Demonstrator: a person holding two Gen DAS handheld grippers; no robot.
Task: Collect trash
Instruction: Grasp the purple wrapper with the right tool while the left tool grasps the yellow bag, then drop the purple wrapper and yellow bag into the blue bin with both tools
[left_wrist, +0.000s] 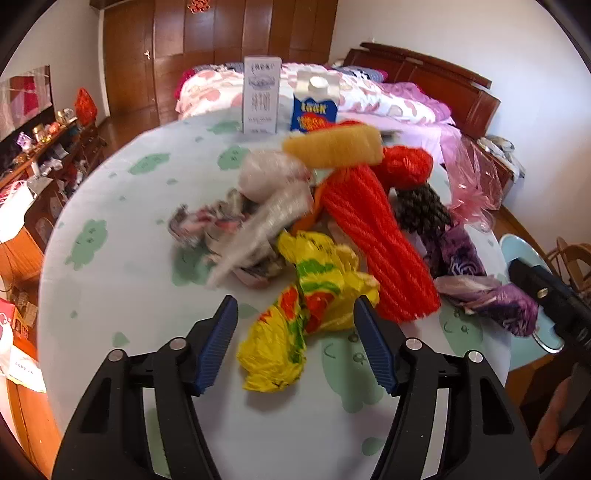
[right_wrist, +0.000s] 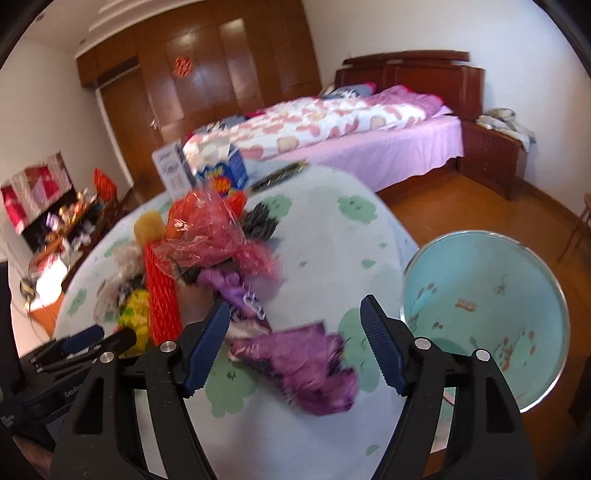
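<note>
A heap of trash lies on the round table with a pale green cloth (left_wrist: 110, 206). In the left wrist view my left gripper (left_wrist: 295, 332) is open, its jaws on either side of a crumpled yellow bag (left_wrist: 314, 295). Beyond it lie a red foam net (left_wrist: 373, 236), a yellow sponge (left_wrist: 332, 146), clear plastic wrap (left_wrist: 266, 225) and a purple bag (left_wrist: 491, 295). In the right wrist view my right gripper (right_wrist: 295, 332) is open, just above the purple bag (right_wrist: 306, 369). A pink plastic bag (right_wrist: 210, 236) lies behind it. A light blue bin (right_wrist: 487, 317) stands at the table's right edge.
A white carton (left_wrist: 260, 96) and a blue carton (left_wrist: 314, 107) stand at the table's far edge. A bed (right_wrist: 351, 125) and a wooden wardrobe (right_wrist: 207, 74) are behind. A cluttered shelf (left_wrist: 40, 155) is at the left. The left gripper's body shows in the right wrist view (right_wrist: 74, 347).
</note>
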